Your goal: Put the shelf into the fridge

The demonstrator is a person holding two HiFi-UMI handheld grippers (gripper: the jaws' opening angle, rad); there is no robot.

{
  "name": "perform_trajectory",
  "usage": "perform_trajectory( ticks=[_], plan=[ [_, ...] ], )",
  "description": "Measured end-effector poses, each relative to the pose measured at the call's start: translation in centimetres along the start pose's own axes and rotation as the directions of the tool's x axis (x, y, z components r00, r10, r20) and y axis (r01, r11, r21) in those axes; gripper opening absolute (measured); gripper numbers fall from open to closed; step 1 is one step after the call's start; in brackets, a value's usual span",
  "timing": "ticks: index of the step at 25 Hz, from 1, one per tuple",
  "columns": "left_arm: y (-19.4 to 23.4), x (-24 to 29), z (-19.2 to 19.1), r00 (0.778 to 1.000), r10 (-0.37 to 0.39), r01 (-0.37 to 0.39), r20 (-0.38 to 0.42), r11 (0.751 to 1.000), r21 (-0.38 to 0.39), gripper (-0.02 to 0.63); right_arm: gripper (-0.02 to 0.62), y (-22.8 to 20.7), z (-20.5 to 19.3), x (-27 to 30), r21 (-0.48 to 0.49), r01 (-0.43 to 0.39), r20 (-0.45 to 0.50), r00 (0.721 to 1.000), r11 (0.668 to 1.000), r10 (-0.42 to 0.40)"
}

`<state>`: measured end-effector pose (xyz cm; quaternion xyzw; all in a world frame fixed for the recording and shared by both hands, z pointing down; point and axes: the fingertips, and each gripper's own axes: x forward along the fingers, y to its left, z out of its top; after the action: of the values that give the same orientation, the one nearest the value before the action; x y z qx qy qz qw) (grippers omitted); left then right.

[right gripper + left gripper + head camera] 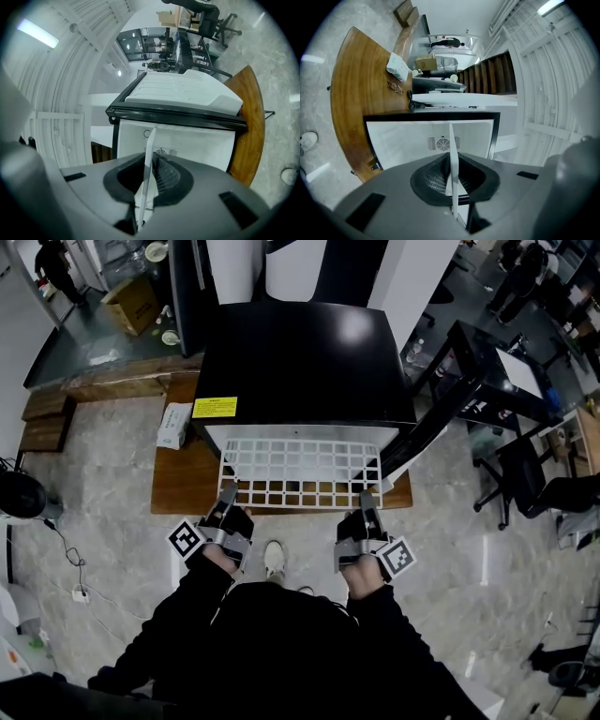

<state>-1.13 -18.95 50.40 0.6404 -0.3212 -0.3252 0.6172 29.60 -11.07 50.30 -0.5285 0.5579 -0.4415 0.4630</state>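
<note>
A white wire shelf (300, 470) lies flat in front of the open black fridge (300, 362), its far edge at the fridge's mouth. My left gripper (226, 498) is shut on the shelf's near left edge and my right gripper (367, 504) on its near right edge. In the left gripper view the shelf (453, 159) runs edge-on between the pads of the left gripper (453, 180) toward the white fridge interior (408, 136). The right gripper view shows the same: the shelf (148, 159) clamped in the right gripper (145, 187), the interior (197, 140) beyond.
The fridge stands on a low wooden platform (183, 479) with a tissue pack (175, 424) on its left. The fridge door (441, 409) hangs open to the right. A black desk and an office chair (525, 474) stand further right. A shoe (273, 559) is between my arms.
</note>
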Motion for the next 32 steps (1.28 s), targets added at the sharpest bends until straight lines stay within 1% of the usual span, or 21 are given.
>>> perform_trajectory(
  ticks=[5,8,13,19,24,32],
  plan=[
    [0.1,0.2,-0.3,1.000,0.003,-0.003,0.009,1.000,-0.002,0.032,0.034,-0.7,0.6,0.8,0.018,0.024,0.014,1.000,1.000,-0.024],
    [0.1,1.1,0.4,0.999,0.006,-0.006,0.035,1.000,0.010,0.032,0.034,-0.7,0.7,2.2,0.031,0.021,0.022,1.000,0.999,-0.022],
    [0.1,3.8,1.9,0.996,0.001,-0.003,0.088,1.000,0.031,0.034,0.034,-1.3,1.0,5.0,0.036,0.045,0.043,0.998,0.998,-0.047],
    [0.2,6.8,3.7,0.989,-0.003,-0.006,0.147,0.998,0.063,0.034,0.034,-1.5,1.7,8.5,0.044,0.070,0.076,0.994,0.997,-0.073],
    [0.3,9.9,5.4,0.984,-0.011,-0.011,0.178,0.993,0.121,0.038,0.034,-1.8,2.1,12.0,0.044,0.070,0.109,0.991,0.997,-0.075],
    [0.3,13.5,7.2,0.966,-0.037,0.007,0.254,0.993,0.118,0.040,0.034,-2.2,2.6,15.8,0.053,0.066,0.171,0.982,0.996,-0.074]
  ],
)
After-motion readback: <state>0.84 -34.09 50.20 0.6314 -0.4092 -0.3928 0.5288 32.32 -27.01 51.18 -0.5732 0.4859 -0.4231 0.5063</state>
